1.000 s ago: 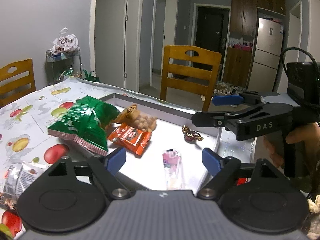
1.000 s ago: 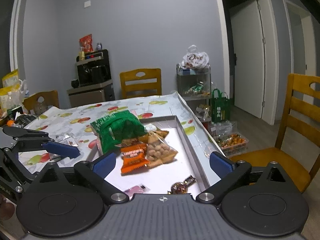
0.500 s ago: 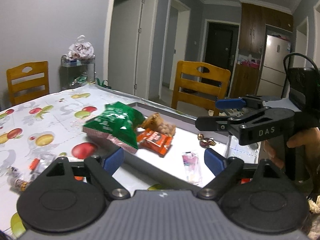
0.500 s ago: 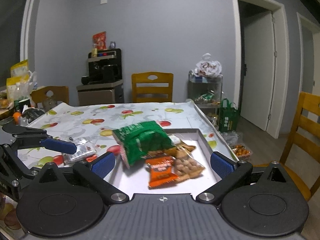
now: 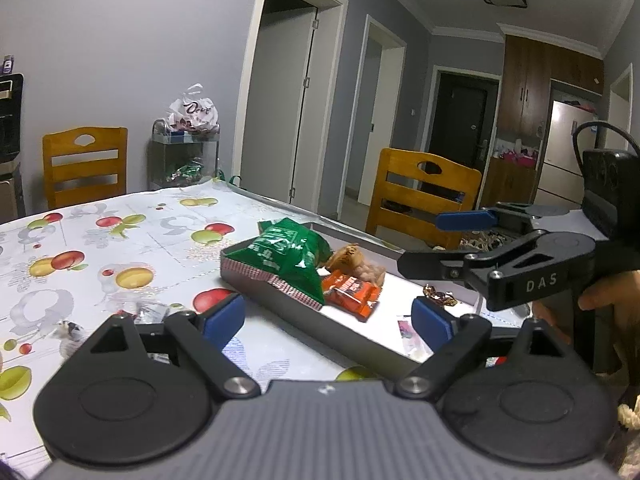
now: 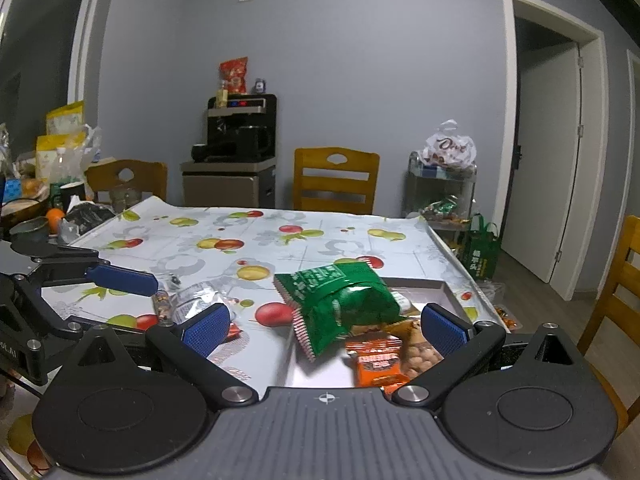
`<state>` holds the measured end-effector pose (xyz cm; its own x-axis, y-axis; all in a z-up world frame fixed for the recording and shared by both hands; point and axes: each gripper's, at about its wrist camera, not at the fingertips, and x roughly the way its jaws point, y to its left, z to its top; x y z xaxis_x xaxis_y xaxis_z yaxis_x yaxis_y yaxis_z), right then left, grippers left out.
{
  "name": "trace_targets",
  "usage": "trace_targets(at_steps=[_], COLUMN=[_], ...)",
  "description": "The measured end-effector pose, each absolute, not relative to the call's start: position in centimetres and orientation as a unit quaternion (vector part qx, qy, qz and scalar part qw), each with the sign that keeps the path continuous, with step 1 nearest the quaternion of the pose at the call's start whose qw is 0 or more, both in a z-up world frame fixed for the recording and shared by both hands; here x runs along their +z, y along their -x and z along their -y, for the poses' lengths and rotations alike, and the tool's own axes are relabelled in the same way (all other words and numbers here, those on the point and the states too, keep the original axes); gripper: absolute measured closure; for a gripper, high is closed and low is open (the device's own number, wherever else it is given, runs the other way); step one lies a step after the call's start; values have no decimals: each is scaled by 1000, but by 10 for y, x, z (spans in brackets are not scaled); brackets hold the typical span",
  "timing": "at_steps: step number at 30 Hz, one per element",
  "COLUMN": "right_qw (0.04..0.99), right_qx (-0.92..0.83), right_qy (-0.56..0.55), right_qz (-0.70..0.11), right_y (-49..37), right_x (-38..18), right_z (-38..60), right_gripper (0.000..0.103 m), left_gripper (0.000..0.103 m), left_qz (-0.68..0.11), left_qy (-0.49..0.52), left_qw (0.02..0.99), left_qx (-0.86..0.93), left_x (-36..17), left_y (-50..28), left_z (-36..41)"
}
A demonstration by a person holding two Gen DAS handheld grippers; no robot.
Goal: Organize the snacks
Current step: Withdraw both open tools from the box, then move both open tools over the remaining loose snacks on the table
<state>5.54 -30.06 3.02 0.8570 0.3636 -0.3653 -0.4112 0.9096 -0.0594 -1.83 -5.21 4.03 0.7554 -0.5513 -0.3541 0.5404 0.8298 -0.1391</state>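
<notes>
Two tongs hover empty: left tongs opening, right tongs spread wide. Green bag lies over tray edge, orange packet inside, on tabletop.

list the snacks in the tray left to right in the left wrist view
green bag → orange packet → dark wrapped candy

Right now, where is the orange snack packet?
In the tray, the orange snack packet lies between the green bag and the peanut bag.
</notes>
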Motion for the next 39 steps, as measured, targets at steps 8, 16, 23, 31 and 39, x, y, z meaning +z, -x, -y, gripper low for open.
trace_targets(at_steps=[8, 16, 23, 31, 39], right_qw=[961, 964, 963, 960, 951], right_qx=[208, 200, 190, 196, 217], right_qy=[82, 81, 95, 94, 95], right_qz=[-163, -154, -163, -173, -201], right_y=[-54, -54, -58, -67, -83], right_x=[38, 46, 47, 44, 29], right_z=[281, 273, 269, 249, 225], right_gripper=[0, 0, 0, 0, 0], left_gripper=[11, 7, 7, 7, 7], left_qz=[-169, -138, -131, -158, -181], left_qy=[-4, -22, -14, 30, 50], left_qw=[945, 952, 959, 962, 965], left_qx=[-281, -271, -252, -219, -183], left_x=[60, 81, 69, 40, 27], left_y=[12, -6, -24, -45, -56], left_z=[37, 26, 16, -20, -47])
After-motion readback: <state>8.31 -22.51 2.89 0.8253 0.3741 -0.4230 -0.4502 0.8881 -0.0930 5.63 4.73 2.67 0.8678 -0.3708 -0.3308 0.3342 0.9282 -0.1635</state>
